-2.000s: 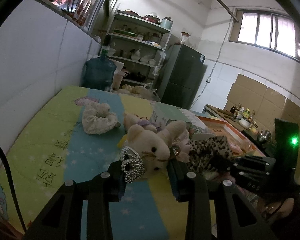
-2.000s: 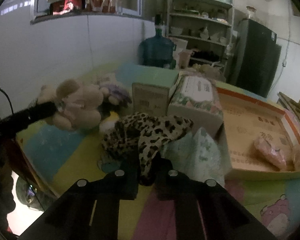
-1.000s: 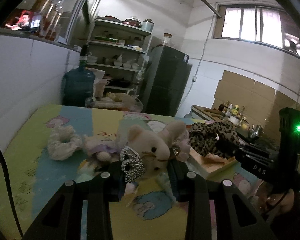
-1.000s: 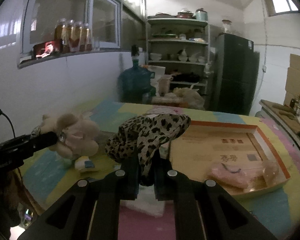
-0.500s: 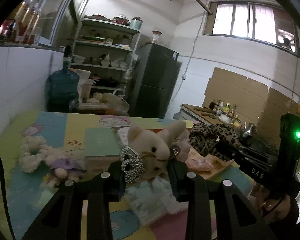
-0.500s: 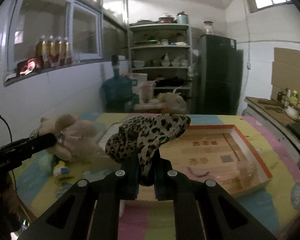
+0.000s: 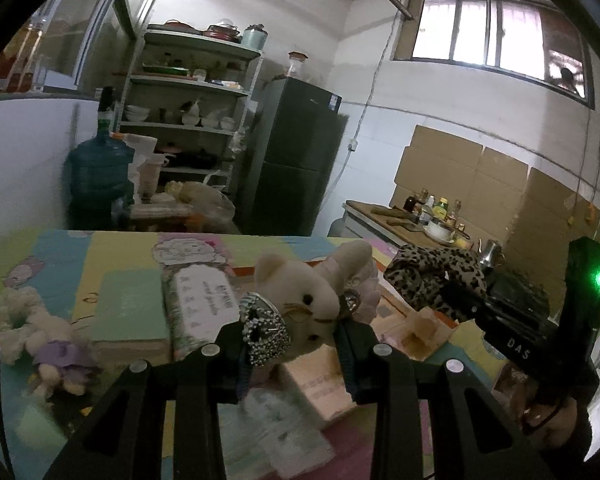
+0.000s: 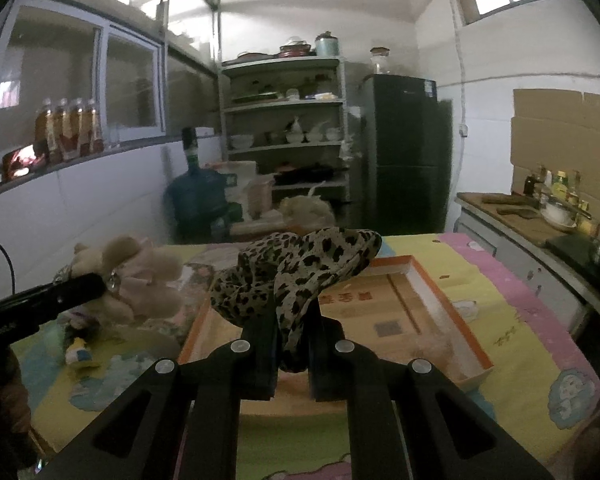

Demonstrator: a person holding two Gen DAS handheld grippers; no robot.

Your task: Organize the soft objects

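A table [image 8: 512,312] covered with a pastel cartoon-print cloth of yellow, blue, green and pink patches carries a shallow cardboard tray with an orange rim [image 8: 440,304]. Two flat boxes, one mint green [image 7: 128,304] and one with a floral border [image 7: 204,304], lie side by side. Near them lie a white fluffy ring [image 7: 16,316] and a small plush toy in purple [image 7: 58,360].

The pink thing [image 8: 432,350] in the orange-rimmed tray [image 8: 452,304] is blurred beyond telling.
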